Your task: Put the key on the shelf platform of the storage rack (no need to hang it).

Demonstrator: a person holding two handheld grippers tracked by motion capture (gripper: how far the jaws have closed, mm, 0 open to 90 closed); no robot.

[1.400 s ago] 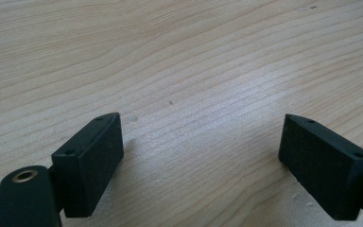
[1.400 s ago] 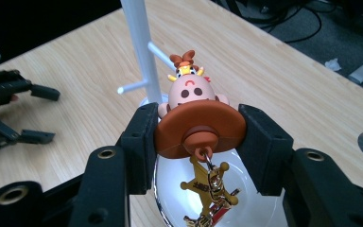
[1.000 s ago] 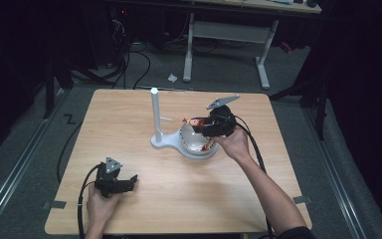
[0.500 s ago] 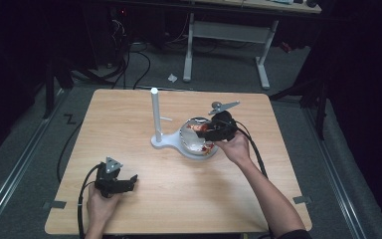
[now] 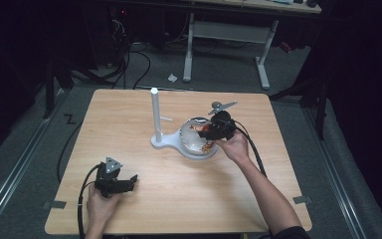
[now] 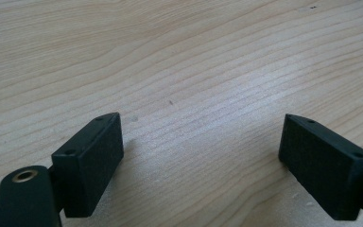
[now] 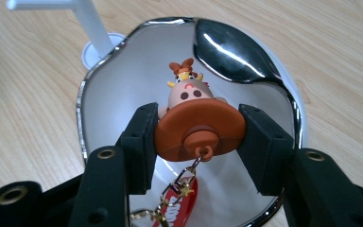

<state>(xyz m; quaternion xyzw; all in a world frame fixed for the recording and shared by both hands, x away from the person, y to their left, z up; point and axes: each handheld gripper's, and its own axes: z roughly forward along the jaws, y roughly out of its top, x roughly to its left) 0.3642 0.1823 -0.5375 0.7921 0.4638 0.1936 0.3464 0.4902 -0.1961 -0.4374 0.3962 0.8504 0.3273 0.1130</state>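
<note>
While the right gripper [image 7: 198, 142] hung over the shiny metal bowl [image 7: 246, 61], its jaws were clamped on the orange base of a small cow figurine keychain [image 7: 194, 120]. The figurine's long axis ran away from the gripper, head pointing down into the bowl, with its chain and red tag [image 7: 182, 205] dangling from the base toward the camera. Just beside the bowl stood a white stand [image 5: 155, 117], its post upright and a short peg sticking out. Well apart, the left gripper [image 6: 203, 156] rested on the wooden table [image 6: 194, 56], jaws wide and empty.
</note>
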